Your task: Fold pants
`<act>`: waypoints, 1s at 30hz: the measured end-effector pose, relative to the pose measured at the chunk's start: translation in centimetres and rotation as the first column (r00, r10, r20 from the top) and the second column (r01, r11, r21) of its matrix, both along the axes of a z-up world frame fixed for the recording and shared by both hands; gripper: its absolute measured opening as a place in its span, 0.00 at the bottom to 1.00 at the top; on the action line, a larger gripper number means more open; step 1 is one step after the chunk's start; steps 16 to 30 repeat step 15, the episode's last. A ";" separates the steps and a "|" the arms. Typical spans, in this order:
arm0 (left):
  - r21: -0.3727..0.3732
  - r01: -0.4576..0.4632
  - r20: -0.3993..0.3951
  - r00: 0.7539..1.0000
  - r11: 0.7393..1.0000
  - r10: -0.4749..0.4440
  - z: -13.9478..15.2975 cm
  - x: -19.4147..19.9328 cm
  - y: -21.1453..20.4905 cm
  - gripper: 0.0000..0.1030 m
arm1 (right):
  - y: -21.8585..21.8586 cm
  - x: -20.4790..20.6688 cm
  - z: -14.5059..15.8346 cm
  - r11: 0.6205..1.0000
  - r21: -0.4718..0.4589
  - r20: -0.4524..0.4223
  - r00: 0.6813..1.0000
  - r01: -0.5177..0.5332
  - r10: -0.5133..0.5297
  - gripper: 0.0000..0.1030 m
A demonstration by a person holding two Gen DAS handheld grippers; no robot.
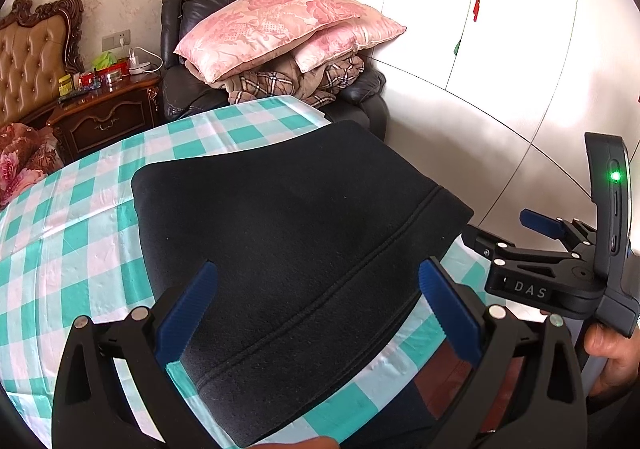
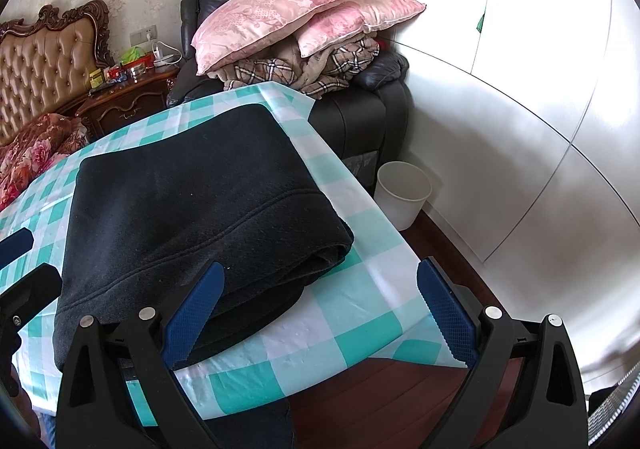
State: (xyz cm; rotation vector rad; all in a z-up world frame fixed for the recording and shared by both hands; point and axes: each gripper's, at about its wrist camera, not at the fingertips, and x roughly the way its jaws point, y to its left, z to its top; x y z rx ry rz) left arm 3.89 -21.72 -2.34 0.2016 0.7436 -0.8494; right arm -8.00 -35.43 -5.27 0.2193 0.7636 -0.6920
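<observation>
On the checked tablecloth point(image 2: 360, 301), the pants point(image 2: 192, 209) are lying as a compact stacked bundle near the corner. I am holding my left gripper point(image 1: 318, 313) and right gripper point(image 2: 318, 313) spread wide, gripping nothing. Folding appears essentially complete; only squaring the bundle remains.

The left claw point(image 1: 318, 313) is spread wide, its two blue-padded fingers point(image 1: 188, 313) well apart with nothing gripped between them. The right claw point(image 2: 316, 313) is likewise spread wide and grips nothing. In the left wrist view the right claw point(image 1: 536, 225) shows at the right side, pointing left, with a hand point(image 1: 612, 353) wrapped around its handle at the near right edge.
</observation>
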 end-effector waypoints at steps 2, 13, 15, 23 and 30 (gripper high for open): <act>-0.003 0.003 0.003 1.000 1.000 -0.003 0.0 0.0 0.0 0.98 | 0.0 0.0 -0.1 1.000 0.001 0.000 1.000 0.001 -0.001 0.91; -0.032 -0.069 0.050 0.996 0.997 0.071 1.2 1.8 4.0 0.98 | 0.0 -0.3 -0.3 1.000 0.015 0.037 0.999 0.016 -0.017 0.91; -0.087 -0.282 0.077 0.954 0.955 0.289 2.1 3.9 11.2 0.98 | -0.5 -0.6 -0.4 0.999 0.018 0.074 0.996 0.046 -0.047 0.91; -0.087 -0.282 0.077 0.954 0.955 0.289 2.1 3.9 11.2 0.98 | -0.5 -0.6 -0.4 0.999 0.018 0.074 0.996 0.046 -0.047 0.91; -0.087 -0.282 0.077 0.954 0.955 0.289 2.1 3.9 11.2 0.98 | -0.5 -0.6 -0.4 0.999 0.018 0.074 0.996 0.046 -0.047 0.91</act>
